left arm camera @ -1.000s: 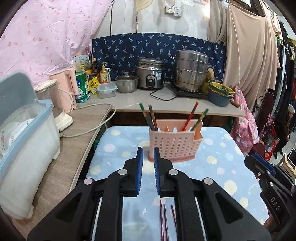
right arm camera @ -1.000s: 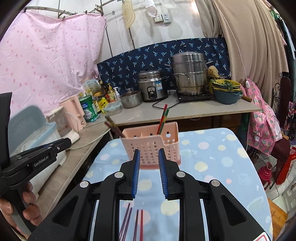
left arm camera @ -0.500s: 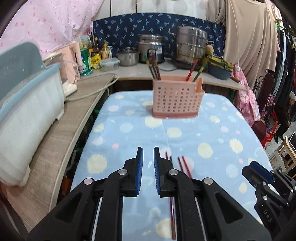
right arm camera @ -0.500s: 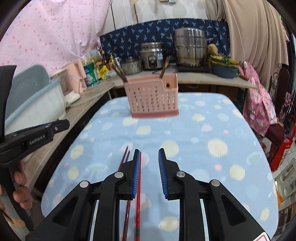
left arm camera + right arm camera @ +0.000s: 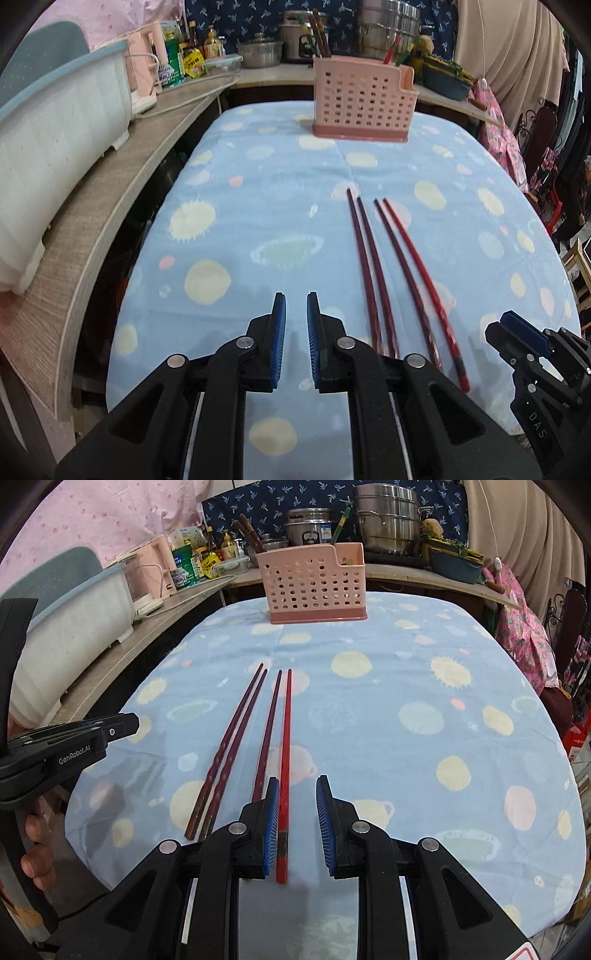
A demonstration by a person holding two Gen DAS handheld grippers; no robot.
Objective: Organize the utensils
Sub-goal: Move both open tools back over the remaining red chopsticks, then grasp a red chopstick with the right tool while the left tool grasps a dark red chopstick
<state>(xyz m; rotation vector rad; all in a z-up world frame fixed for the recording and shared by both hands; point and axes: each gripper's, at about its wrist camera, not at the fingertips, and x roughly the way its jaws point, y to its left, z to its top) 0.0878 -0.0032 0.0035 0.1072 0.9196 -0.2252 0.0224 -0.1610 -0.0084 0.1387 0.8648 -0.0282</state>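
Several dark red chopsticks [image 5: 373, 269] lie side by side on the blue spotted cloth, also in the right wrist view [image 5: 236, 738]. The brightest red chopstick [image 5: 284, 760] runs between my right gripper's [image 5: 295, 823] open jaws, close to the left pad. My left gripper [image 5: 293, 339] is open and empty, left of the chopsticks. A pink perforated utensil holder [image 5: 364, 101] stands at the far end with several chopsticks in it; it also shows in the right wrist view [image 5: 314, 583].
A white and blue dish tub [image 5: 55, 122] sits on the wooden counter at the left. Pots, a rice cooker [image 5: 308, 526] and bottles line the back counter. The cloth-covered table [image 5: 443, 720] drops off at right, with chairs beyond.
Both grippers pulled back and tilted down from the holder toward the near end of the table. The right jaws have widened around the bright red chopstick.
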